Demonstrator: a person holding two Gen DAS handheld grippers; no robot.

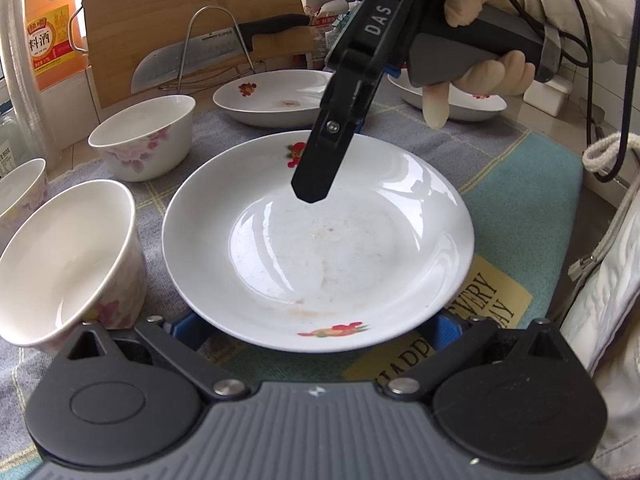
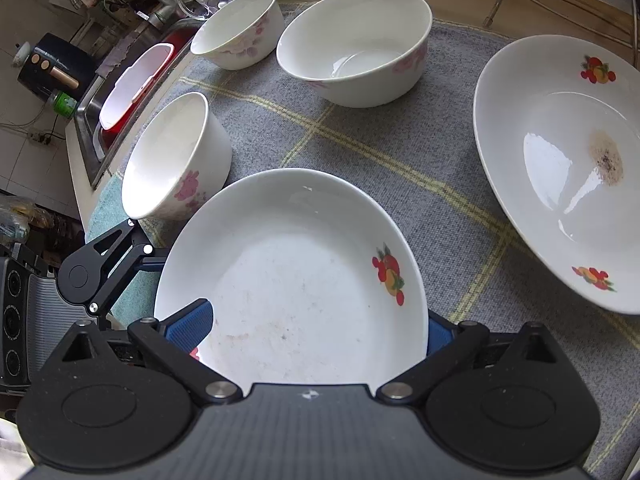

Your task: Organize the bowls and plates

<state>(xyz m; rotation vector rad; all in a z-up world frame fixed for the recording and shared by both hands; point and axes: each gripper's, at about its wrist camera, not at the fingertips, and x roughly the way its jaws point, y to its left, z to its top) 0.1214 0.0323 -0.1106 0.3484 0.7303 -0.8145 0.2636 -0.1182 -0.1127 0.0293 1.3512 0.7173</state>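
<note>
A white plate with red fruit prints [image 1: 320, 248] sits on the cloth; it also shows in the right wrist view [image 2: 296, 280]. My right gripper [image 1: 316, 188] reaches over its far rim, one blue pad [image 2: 192, 326] above the plate and one [image 2: 438, 336] below its edge, jaws wide apart. My left gripper [image 1: 316, 330] is open with blue pads [image 1: 188, 326] on either side of the plate's near rim. Two more plates [image 1: 276, 98] [image 1: 460, 100] lie behind. Three floral bowls [image 2: 176, 156] [image 2: 354, 44] [image 2: 236, 28] stand to the left.
A grey and teal checked cloth [image 2: 400, 152] covers the counter. A cleaver [image 1: 192, 60] on a wire rack leans against a wooden board [image 1: 180, 12]. An orange bottle [image 1: 48, 20] stands at the back left. A sink with a red basin [image 2: 132, 84] lies beyond the bowls.
</note>
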